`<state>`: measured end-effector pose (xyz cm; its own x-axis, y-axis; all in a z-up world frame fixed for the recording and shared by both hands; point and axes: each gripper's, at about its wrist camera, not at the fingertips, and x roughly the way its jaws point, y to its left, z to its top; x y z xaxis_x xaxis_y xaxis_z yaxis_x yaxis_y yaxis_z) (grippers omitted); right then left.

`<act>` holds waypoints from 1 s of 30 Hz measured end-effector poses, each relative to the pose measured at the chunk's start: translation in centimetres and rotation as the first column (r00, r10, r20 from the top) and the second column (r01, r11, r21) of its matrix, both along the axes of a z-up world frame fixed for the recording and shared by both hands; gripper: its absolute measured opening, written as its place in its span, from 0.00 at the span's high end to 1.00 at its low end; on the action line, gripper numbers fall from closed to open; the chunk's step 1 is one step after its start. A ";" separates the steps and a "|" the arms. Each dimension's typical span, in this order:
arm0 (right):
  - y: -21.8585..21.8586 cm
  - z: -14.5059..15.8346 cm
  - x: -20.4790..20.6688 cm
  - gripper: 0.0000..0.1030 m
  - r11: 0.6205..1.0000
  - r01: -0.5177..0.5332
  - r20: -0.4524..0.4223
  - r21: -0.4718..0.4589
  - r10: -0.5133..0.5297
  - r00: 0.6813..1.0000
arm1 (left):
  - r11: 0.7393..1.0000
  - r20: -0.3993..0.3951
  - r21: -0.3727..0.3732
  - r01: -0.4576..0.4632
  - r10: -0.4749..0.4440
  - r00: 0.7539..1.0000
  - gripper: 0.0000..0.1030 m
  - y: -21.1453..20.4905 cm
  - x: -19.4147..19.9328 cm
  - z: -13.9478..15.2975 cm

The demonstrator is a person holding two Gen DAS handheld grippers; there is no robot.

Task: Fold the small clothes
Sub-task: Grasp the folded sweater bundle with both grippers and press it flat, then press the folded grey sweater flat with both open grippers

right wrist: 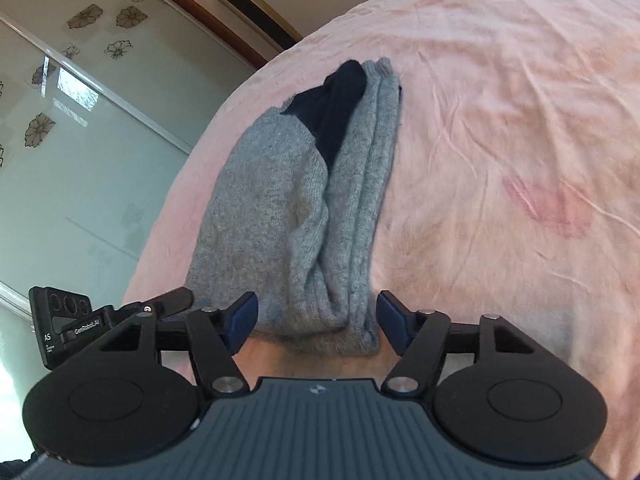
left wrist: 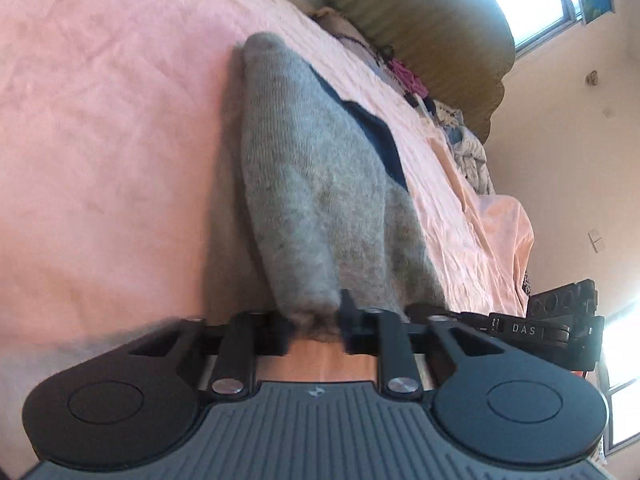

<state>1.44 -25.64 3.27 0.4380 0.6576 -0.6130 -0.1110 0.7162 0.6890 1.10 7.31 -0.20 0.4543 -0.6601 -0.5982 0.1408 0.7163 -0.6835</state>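
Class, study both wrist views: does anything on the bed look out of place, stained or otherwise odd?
Yes. The pink sheet carries a reddish smear to the right of the grey sock. It looks like a stain, not a crease. The sheet is also wrinkled all over.

Left gripper (left wrist: pixel 316 320) pitched downward, jaws nearly together and pinching the grey knit (left wrist: pixel 320 200); right gripper (right wrist: pixel 316 320) pitched downward alongside it, jaws partly apart, blue pads (right wrist: pixel 244 312) flanking the knit's bunched end.
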 end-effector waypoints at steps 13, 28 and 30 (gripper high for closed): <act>-1.3 0.8 -2.4 0.55 0.998 -0.026 0.055 -0.053 0.029 0.998 | 0.966 0.149 0.231 0.119 -0.156 0.976 0.91 0.3 -6.6 3.1; 6.3 2.2 12.8 0.29 0.942 0.035 0.227 -0.335 0.045 0.973 | 0.860 0.421 0.510 0.011 -0.260 0.869 0.40 -9.2 -2.9 2.4; 6.2 2.1 12.9 0.29 0.941 0.022 0.218 -0.339 0.056 0.974 | 0.865 0.422 0.501 0.011 -0.255 0.870 0.39 -8.8 -3.0 2.4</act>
